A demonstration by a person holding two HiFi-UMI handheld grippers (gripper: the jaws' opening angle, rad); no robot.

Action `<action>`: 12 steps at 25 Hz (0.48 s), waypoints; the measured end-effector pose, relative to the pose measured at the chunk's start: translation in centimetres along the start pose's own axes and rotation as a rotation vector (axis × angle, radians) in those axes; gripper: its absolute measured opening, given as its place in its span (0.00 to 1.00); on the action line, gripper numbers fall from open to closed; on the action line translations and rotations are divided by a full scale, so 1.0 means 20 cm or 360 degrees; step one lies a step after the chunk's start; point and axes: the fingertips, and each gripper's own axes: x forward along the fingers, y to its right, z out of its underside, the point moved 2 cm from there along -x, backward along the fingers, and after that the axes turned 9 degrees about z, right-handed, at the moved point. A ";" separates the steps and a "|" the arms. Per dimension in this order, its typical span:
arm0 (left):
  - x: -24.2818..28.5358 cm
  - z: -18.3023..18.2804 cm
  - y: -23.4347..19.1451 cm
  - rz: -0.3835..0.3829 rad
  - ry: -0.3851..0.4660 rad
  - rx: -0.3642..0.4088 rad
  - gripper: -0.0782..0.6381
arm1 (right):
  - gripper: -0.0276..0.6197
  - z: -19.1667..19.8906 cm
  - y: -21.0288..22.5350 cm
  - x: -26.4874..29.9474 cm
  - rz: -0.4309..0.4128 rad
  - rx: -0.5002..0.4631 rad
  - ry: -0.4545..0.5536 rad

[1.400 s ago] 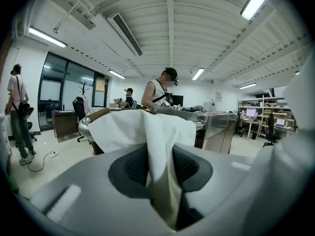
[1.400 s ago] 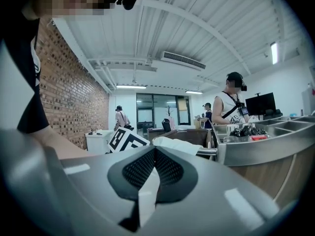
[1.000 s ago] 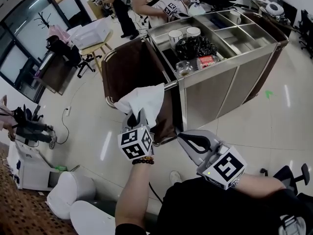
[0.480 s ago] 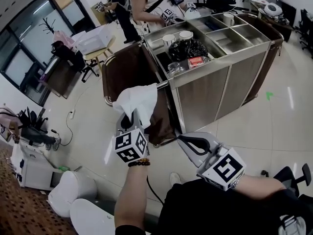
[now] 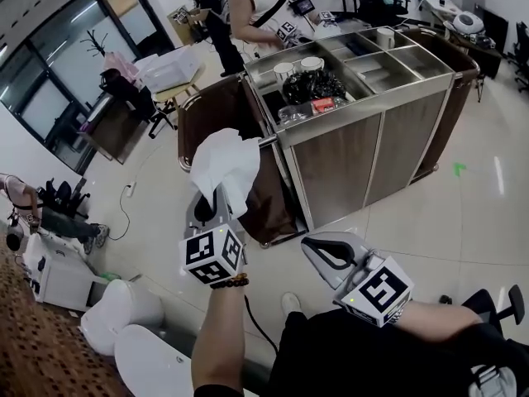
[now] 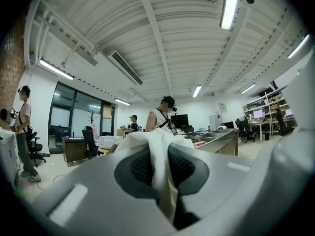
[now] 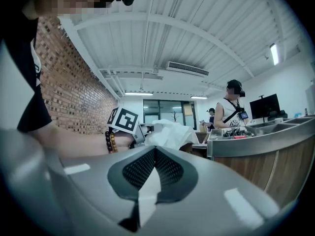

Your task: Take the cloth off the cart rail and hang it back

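The white cloth (image 5: 225, 162) bunches up in the air in front of the steel cart (image 5: 364, 151), apart from its rail (image 5: 269, 140). My left gripper (image 5: 213, 205) is shut on the cloth's lower part; in the left gripper view the fabric (image 6: 160, 146) runs pinched between the dark pads (image 6: 140, 167). My right gripper (image 5: 318, 251) hangs lower and to the right, shut, with nothing between its pads (image 7: 170, 168). From the right gripper view the cloth (image 7: 170, 134) and the left gripper's marker cube (image 7: 124, 119) show to the left of the cart.
A brown bag (image 5: 235, 114) hangs on the cart's left end under the rail. Cups (image 5: 285, 69), a black bag (image 5: 314, 83) and packets fill the cart's top. Two people (image 5: 264, 11) stand behind it. A white bin (image 5: 116, 308) sits at the lower left.
My left gripper has carried the cloth up and to the left, away from the cart rail. The right gripper has drifted slightly lower, still shut.
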 end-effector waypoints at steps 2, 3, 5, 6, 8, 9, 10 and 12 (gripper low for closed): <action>-0.04 -0.06 0.05 -0.0001 0.0030 0.0031 0.15 | 0.04 0.01 -0.01 -0.04 -0.0002 0.0089 -0.0054; -0.06 -0.09 0.07 -0.0002 0.0047 0.0045 0.15 | 0.04 0.01 -0.01 -0.05 -0.0010 0.0098 -0.0056; -0.10 -0.15 0.10 -0.0002 0.0085 0.0070 0.15 | 0.04 0.01 -0.01 -0.06 -0.0030 0.0105 -0.0052; -0.12 -0.18 0.12 0.0000 0.0107 0.0082 0.15 | 0.04 0.01 -0.02 -0.06 -0.0041 0.0111 -0.0051; -0.17 -0.25 0.15 0.0007 0.0154 0.0111 0.15 | 0.04 0.02 -0.04 -0.05 -0.0068 0.0084 -0.0026; -0.20 -0.28 0.16 0.0011 0.0178 0.0126 0.15 | 0.04 0.04 -0.04 -0.04 -0.0085 0.0026 0.0016; -0.23 -0.31 0.16 0.0014 0.0203 0.0141 0.15 | 0.04 0.05 -0.05 -0.03 -0.0103 -0.0044 0.0068; -0.30 -0.37 0.16 0.0017 0.0237 0.0160 0.15 | 0.04 0.06 -0.08 0.00 -0.0122 -0.0073 0.0088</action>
